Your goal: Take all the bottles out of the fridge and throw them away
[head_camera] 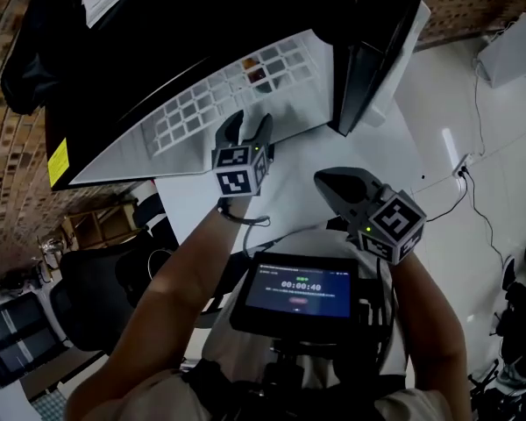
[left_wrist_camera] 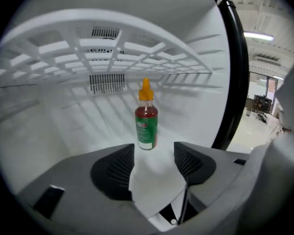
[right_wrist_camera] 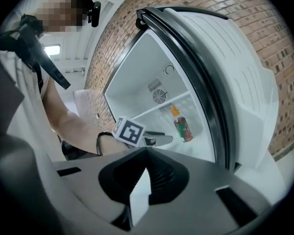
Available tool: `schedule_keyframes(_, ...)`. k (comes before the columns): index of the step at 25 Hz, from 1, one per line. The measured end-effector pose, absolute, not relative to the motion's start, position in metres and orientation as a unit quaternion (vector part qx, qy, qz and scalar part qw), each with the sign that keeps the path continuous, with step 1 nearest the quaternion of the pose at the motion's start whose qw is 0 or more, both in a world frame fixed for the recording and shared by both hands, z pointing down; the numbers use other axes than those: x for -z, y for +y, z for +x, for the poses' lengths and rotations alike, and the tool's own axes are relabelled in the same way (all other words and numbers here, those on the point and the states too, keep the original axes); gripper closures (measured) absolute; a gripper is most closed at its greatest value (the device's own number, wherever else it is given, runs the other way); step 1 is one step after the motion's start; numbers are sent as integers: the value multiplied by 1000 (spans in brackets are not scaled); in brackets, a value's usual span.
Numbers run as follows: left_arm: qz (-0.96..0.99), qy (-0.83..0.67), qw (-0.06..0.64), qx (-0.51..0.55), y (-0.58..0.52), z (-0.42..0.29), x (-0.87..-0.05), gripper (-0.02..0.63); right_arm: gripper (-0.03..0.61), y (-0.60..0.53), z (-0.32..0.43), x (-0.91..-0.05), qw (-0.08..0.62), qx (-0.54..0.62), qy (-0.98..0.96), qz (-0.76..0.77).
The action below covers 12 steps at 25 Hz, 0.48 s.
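Plainly the risk sits on the left side, where the left gripper (head_camera: 248,123) reaches into the open fridge (left_wrist_camera: 186,13) with its jaws apart and nothing between them. The bottle (left_wrist_camera: 146,121) stands just ahead of the jaw tips, roughly centred on the gap, and neither pad touches it. It rests alone on the white fridge floor, beneath the white grid shelf (left_wrist_camera: 112,48), well clear of the side walls.

Because the bottle is tall and narrow on a smooth surface, I judge that a push forward with one jaw tip leading could knock it over or slide it towards the back wall. Closing too high, near the tapered neck, could let it slip out. Lifting steeply could bump the cap against the grid shelf above.

The bottle is upright, so its long axis runs vertically. Its orange cap (left_wrist_camera: 145,89) points up towards the shelf and its base sits flat on the floor. The green label faces roughly towards the left gripper, with red contents showing above it.

Further right, the right gripper (right_wrist_camera: 146,155) hangs outside the fridge, jaws pressed together and holding nothing.
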<state>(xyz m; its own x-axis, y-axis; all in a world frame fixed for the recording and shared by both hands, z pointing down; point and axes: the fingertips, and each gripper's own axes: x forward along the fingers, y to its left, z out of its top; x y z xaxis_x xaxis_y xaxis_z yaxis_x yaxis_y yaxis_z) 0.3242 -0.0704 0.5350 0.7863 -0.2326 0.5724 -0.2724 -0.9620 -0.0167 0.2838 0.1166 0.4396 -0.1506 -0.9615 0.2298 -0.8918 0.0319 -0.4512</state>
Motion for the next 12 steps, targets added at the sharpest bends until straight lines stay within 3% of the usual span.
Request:
schedule_keyframes(6, 948, -130, 19, -289, -94, 380, -541, 212, 591, 146, 298, -446, 45, 261, 690, -673)
schedule_keyframes(12, 944, -138, -5, -299, -112, 406, -559, 187, 592, 167, 318, -453, 44, 272, 661, -698)
